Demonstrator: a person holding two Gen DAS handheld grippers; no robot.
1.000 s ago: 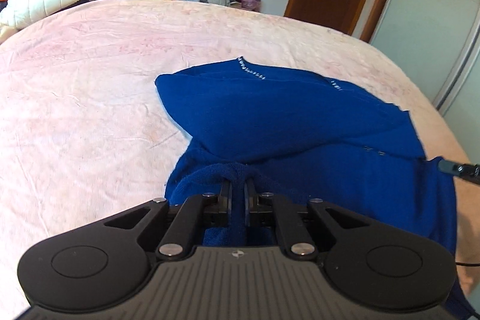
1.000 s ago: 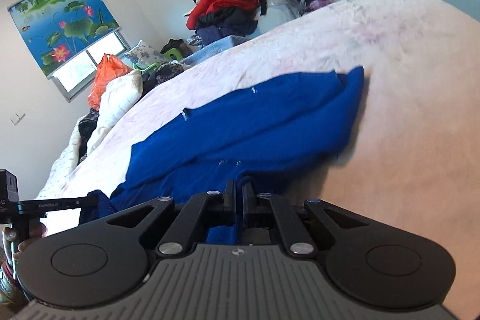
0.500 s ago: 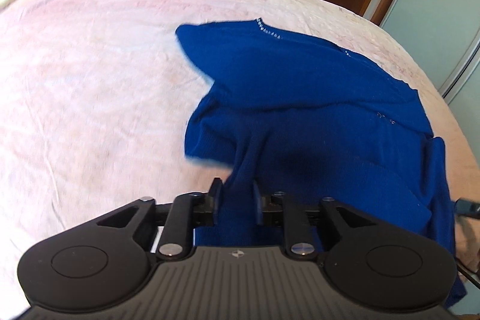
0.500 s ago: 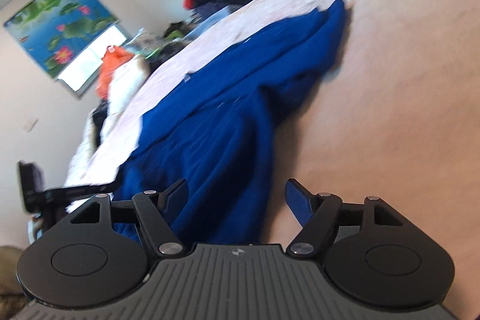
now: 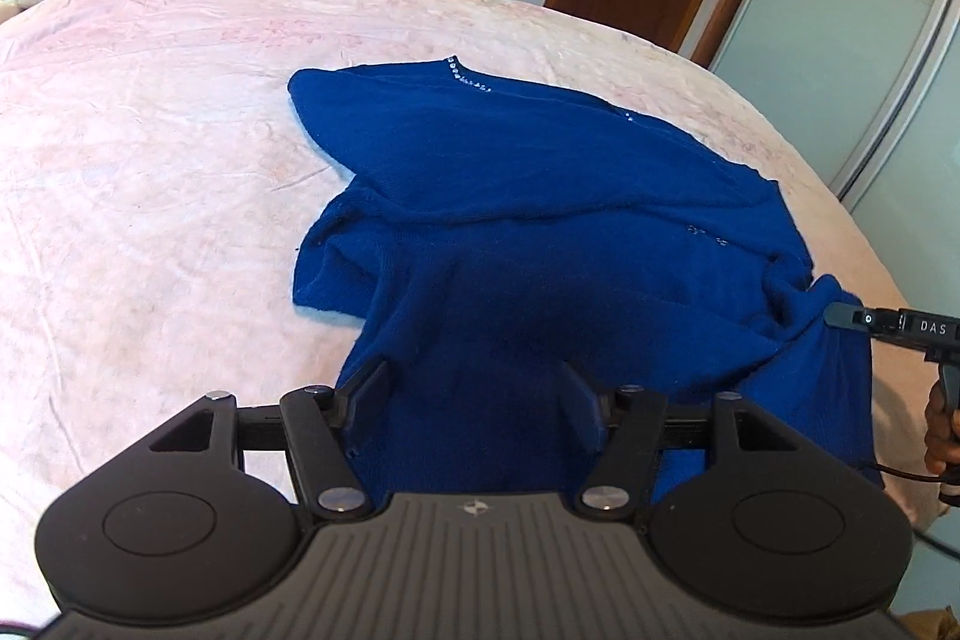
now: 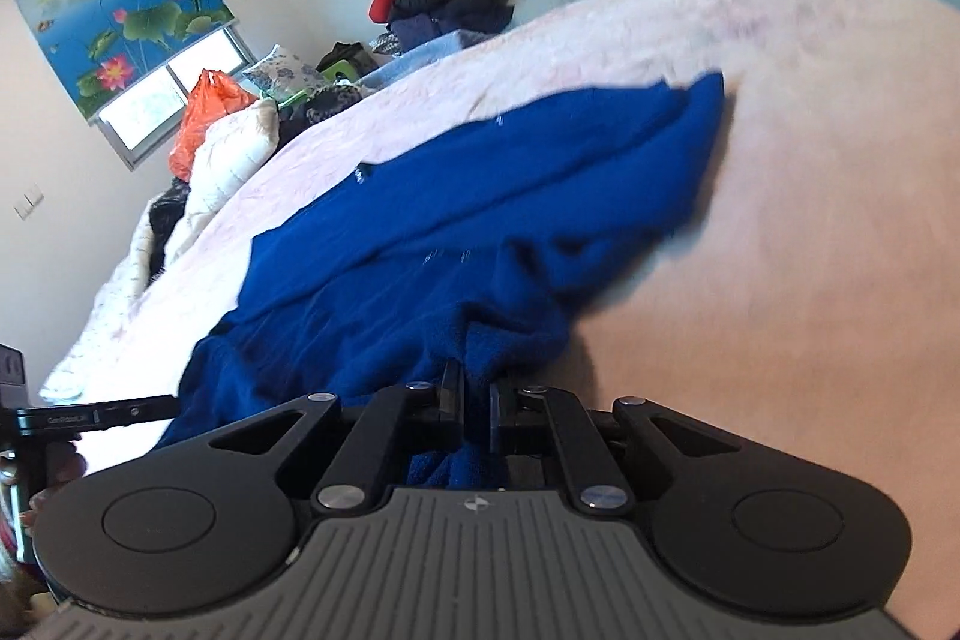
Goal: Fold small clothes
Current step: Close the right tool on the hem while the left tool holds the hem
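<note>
Blue knit fills the space between the fingers of the left gripper [image 5: 474, 403], whose jaws are opening over the cloth without pressing on it. The right gripper [image 6: 477, 403] has its jaws pinched tight on a bunched edge of the same blue sweater [image 5: 540, 196]. Beyond both, the sweater lies on the pink bedspread [image 5: 150, 130] with 1 layer doubled over the body, rumpled near the claws. Folding looks partly done: at least 1 more fold and smoothing remain.
</note>
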